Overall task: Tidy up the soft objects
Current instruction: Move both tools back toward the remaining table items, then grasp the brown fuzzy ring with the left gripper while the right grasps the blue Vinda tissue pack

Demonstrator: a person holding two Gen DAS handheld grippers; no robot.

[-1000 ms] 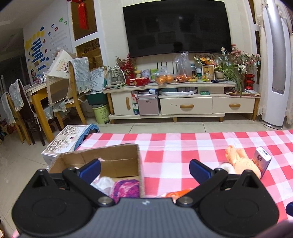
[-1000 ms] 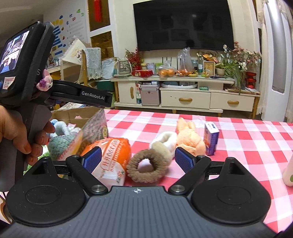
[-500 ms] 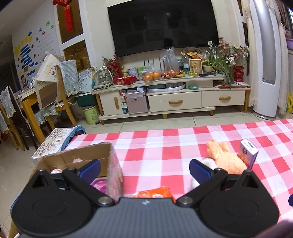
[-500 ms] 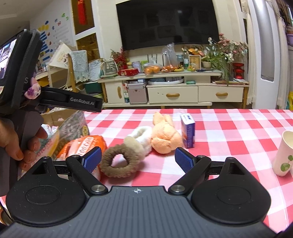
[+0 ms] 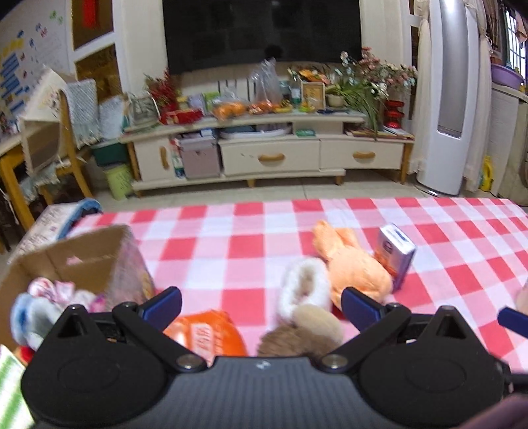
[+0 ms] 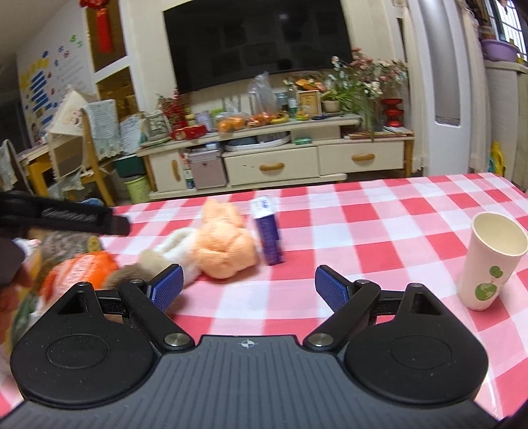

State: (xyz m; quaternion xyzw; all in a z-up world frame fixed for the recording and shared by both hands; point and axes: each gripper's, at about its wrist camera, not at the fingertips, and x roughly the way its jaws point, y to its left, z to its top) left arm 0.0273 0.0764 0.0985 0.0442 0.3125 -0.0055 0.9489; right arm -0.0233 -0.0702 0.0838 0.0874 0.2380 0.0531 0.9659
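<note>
left gripper [image 5: 260, 305]: jaws spread wide, nothing between them; hovering low over the counter's near edge, above the packet and ring.
right gripper [image 6: 248, 287]: jaws spread wide, empty; bare checked cloth between them, plush just beyond its left finger.
packet [image 5: 204, 333]: orange, printed; nearest item, left of the plush, just right of the box.
ring [image 5: 290, 340]: brown fuzzy loop, between packet and slipper, partly hidden behind the left gripper body.
slipper [image 5: 305, 297]: white fleece with tan toe, touching the plush on its left side.
plush [image 6: 224, 246]: orange, lying on the counter; landmark for everything else.
carton [image 6: 267, 231]: small blue/purple, upright, just right of the plush, touching or nearly so; cannot tell which.
cup [image 6: 488, 260]: paper, green leaf print, upright, well right of the plush.
box [image 5: 82, 264]: cardboard, open top, far left of the plush at the counter's left edge; soft items already inside, blurred.
counter [image 6: 379, 231]: red-and-white checked cloth.
TV stand [image 5: 270, 148]: far beyond the plush, across the floor, cluttered top, TV [image 5: 260, 31] above it.
</note>
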